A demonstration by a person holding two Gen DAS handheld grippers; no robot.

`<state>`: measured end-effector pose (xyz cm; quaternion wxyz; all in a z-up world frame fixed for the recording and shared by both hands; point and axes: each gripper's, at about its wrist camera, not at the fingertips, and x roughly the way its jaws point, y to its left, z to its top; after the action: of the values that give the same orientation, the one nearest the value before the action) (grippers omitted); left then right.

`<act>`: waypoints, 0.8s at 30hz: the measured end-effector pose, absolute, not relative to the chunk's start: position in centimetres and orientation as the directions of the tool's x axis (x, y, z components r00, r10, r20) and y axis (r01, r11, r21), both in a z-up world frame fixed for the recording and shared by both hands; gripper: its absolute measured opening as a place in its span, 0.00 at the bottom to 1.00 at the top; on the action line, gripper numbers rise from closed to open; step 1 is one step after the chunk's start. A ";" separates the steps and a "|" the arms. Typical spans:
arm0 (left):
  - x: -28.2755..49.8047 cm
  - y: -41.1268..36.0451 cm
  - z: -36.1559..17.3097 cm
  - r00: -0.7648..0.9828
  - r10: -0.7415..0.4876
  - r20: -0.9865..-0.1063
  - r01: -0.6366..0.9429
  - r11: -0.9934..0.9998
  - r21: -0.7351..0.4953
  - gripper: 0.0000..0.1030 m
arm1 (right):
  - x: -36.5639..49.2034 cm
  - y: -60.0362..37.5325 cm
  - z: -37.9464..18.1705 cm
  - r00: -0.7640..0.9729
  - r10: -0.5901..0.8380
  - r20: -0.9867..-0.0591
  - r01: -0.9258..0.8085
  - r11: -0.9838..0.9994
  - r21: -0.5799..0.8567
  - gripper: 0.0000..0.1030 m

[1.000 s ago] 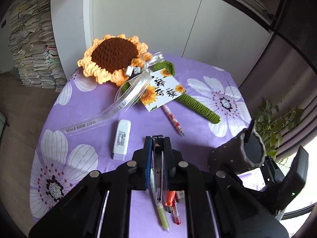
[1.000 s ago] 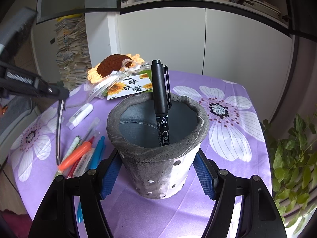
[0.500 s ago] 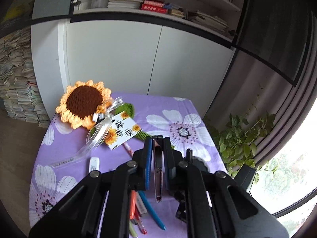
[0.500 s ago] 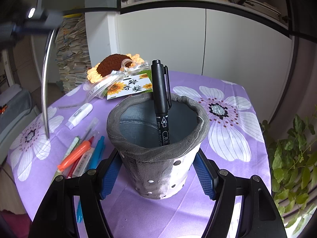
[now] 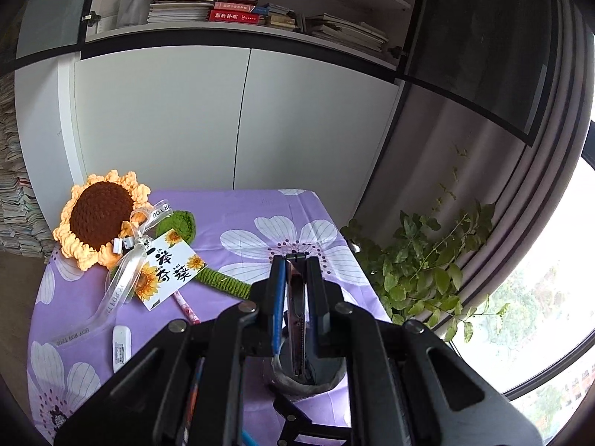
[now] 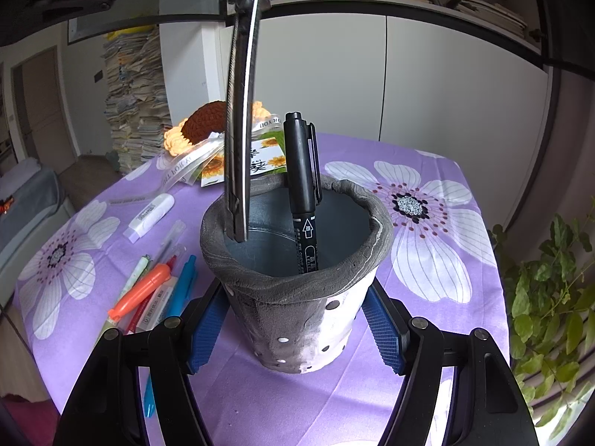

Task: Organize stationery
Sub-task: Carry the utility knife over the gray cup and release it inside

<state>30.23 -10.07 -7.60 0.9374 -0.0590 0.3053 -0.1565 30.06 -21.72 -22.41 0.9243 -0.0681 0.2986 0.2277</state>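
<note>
A grey perforated pen pot (image 6: 297, 297) stands on the purple flowered cloth, and my right gripper (image 6: 295, 330) is shut on its lower wall with a blue pad on each side. A black marker (image 6: 303, 186) leans inside it. My left gripper (image 5: 295, 271) is shut on a slim metal utility knife (image 5: 297, 327) that hangs straight down. In the right wrist view the knife (image 6: 240, 130) comes down from the top edge, and its lower end sits just inside the pot's left rim. Below the left fingers, the pot (image 5: 297, 386) is partly hidden.
Several pens (image 6: 148, 290) and a white correction tape (image 6: 150, 217) lie left of the pot. A crochet sunflower (image 5: 98, 219) with ribbon and card, and a pink pen (image 5: 186, 304), lie farther back. A leafy plant (image 5: 427, 260) stands past the table's right edge.
My left gripper has lifted and swung right with the knife, from beside the pens to over the pot; the knife's end now dips into the rim. Right gripper and pot are still.
</note>
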 end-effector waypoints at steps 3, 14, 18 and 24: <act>30.3 -10.1 -8.8 0.747 -0.330 -0.578 0.262 0.944 -0.200 0.09 | 30.0 -21.7 -22.4 0.718 0.380 -0.583 -0.462 0.887 0.010 0.70; 30.7 -9.8 -12.9 0.654 -0.346 -0.673 0.236 0.938 -0.253 0.09 | 30.0 -21.6 -22.4 0.720 0.374 -0.584 -0.460 0.888 0.002 0.70; 30.6 -9.2 -12.7 0.629 -0.381 -0.678 0.234 0.924 -0.303 0.12 | 29.9 -21.5 -22.4 0.725 0.364 -0.584 -0.460 0.888 -0.018 0.70; 28.9 -5.8 -11.0 0.695 -0.314 -0.646 0.172 0.946 -0.275 0.55 | 29.8 -21.5 -22.4 0.725 0.365 -0.584 -0.460 0.888 -0.015 0.70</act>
<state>28.93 -5.84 -10.98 0.9156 -0.0969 0.3670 -0.1328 29.84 -21.52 -22.41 0.9252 -0.0797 0.2967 0.2228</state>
